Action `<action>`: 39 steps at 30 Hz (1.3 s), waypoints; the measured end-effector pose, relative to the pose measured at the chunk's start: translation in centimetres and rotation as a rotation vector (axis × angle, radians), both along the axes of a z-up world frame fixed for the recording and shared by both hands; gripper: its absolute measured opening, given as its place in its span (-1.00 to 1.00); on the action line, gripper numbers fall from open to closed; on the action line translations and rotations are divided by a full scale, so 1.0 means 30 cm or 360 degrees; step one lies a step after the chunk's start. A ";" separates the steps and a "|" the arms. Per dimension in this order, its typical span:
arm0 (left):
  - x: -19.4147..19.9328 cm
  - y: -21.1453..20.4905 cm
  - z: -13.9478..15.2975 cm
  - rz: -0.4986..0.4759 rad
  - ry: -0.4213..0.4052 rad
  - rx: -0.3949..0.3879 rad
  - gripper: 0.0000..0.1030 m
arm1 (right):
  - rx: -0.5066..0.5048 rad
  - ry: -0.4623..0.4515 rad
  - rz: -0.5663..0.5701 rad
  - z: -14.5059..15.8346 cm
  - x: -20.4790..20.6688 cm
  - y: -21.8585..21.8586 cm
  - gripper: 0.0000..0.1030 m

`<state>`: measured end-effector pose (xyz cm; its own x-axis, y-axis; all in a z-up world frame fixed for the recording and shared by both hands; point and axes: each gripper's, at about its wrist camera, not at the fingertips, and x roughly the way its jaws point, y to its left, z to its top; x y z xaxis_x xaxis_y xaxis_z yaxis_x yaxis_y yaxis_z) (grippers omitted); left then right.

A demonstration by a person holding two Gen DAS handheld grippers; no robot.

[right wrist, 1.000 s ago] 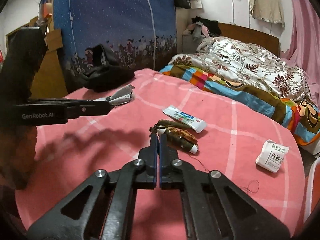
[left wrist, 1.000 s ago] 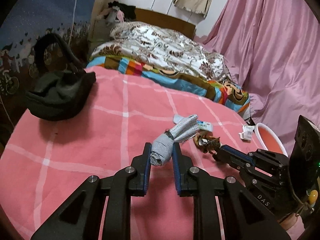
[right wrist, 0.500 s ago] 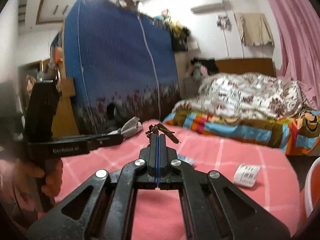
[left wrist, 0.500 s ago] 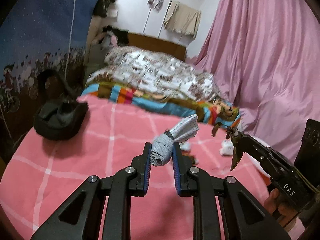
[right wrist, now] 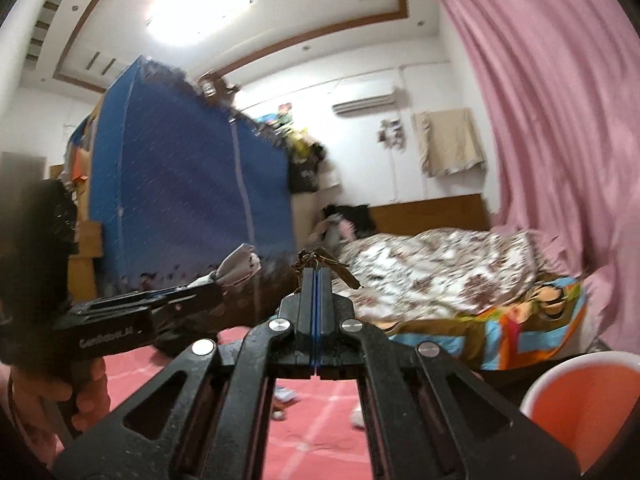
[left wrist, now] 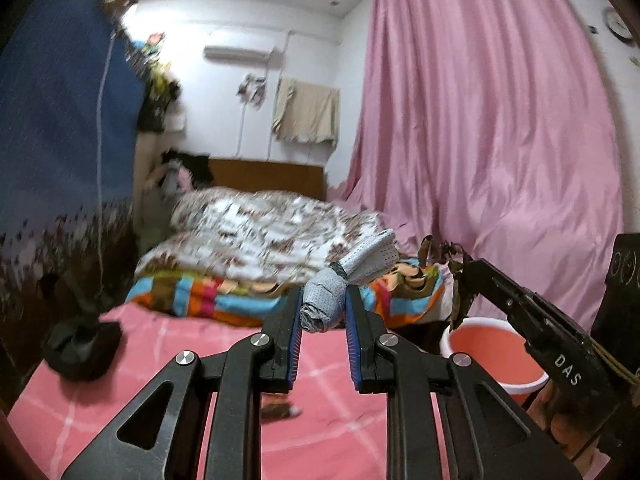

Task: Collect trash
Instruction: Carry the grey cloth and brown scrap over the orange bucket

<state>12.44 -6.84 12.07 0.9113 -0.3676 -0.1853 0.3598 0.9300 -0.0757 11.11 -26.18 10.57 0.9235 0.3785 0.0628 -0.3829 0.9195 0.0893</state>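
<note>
Two grippers, one bucket. The left gripper (left wrist: 322,312) is clamped narrowly on one grey cloth bundle (left wrist: 326,300). The right gripper (right wrist: 316,280), fully closed, pinches one brown withered scrap (right wrist: 320,258), above the pink bed (left wrist: 160,380), near the bucket (right wrist: 580,396).

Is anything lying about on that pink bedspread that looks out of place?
Yes: small scraps of litter lie on the pink bedspread, blurred beyond naming. A black bag sits slumped at its far corner.
</note>
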 end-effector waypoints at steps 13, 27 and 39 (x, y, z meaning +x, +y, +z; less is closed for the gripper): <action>0.049 -0.399 0.018 -0.0332 -0.0076 0.0045 -0.67 | 0.0086 0.0004 -0.0507 -0.015 -0.090 -0.330 -0.87; 0.168 -0.739 -0.122 -0.0564 0.0204 0.0087 -0.67 | 0.0147 0.0313 -0.0823 -0.114 -0.063 -0.613 -0.87; 0.262 -0.874 -0.254 -0.0638 0.0509 0.0162 -0.67 | 0.0185 0.0605 -0.0894 -0.203 0.002 -0.705 -0.87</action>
